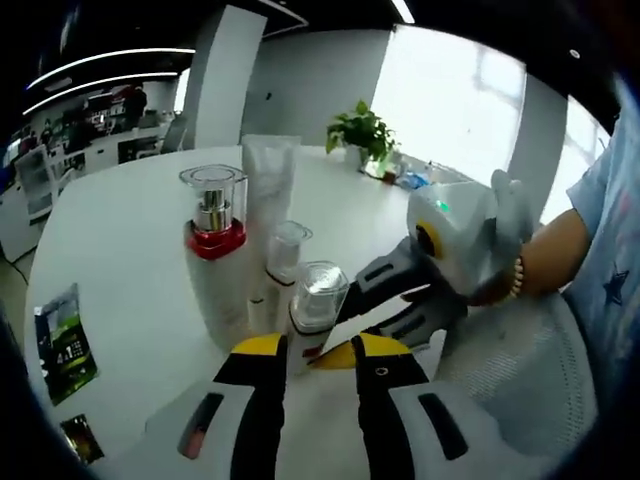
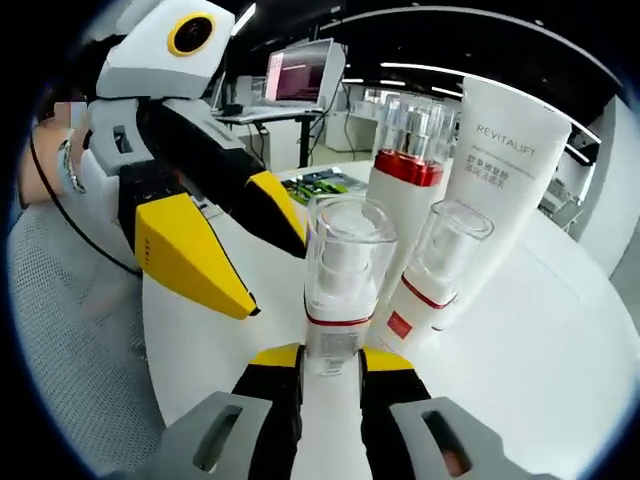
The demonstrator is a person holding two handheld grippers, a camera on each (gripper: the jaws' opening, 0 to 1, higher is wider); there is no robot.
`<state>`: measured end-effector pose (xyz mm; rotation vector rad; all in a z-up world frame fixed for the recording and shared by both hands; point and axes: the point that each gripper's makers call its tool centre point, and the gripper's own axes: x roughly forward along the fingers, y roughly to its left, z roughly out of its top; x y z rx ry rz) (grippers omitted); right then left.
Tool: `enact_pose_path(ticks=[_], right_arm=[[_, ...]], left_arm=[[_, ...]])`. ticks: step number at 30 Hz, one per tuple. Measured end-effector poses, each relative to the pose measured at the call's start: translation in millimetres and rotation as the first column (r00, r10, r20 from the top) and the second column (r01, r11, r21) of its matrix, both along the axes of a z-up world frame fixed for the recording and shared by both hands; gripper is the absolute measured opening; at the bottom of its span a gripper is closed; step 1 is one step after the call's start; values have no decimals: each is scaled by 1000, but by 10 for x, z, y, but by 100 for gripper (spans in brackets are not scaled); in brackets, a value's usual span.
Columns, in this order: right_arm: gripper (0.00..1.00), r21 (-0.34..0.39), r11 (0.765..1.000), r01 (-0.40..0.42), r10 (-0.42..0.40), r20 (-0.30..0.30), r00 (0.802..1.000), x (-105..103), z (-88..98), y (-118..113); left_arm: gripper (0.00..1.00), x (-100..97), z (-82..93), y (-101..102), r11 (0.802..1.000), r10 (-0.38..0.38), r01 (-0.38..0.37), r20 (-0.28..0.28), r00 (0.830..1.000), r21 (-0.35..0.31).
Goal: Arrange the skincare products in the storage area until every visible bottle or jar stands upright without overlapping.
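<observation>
White round tabletop carries everything. On it, the right gripper clamps its yellow-tipped jaws on the base of a small white bottle with a clear cap, standing upright. Close beside, the left gripper hovers with jaws apart. Just behind stand a second clear-capped bottle, a red-collared pump bottle and a white tube.

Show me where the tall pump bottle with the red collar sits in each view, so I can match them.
Left gripper view: the red-collared bottle stands left of centre, at the back of the cluster.
Right gripper view: it stands upper centre-right, behind the clear-capped bottle.
Shared landmark: the white tube beside it.
</observation>
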<state>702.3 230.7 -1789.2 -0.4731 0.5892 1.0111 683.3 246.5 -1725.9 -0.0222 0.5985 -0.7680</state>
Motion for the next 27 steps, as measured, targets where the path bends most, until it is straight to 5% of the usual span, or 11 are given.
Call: enact_pose_path(ticks=[4,9,20,27], right_arm=[[14,-36,999,39,-40,-26,999,12,-51,-87],[0,-17,999,51,-51,-8,999,51,1,-69],[0,4,999,34,-34,28,999,95,64,16],[2,-26,993,114,-113,21,993,207,176,-256]], left_arm=[[21,0,-27,6,1000,0,0,-3,1000,13],[19,7,-52,28,1000,7,-7,-8,1000,27],[15,67,-110,131,997,62,-61,-17,998,55],[16,102,-188,192,992,108,-105,-33,994,72]])
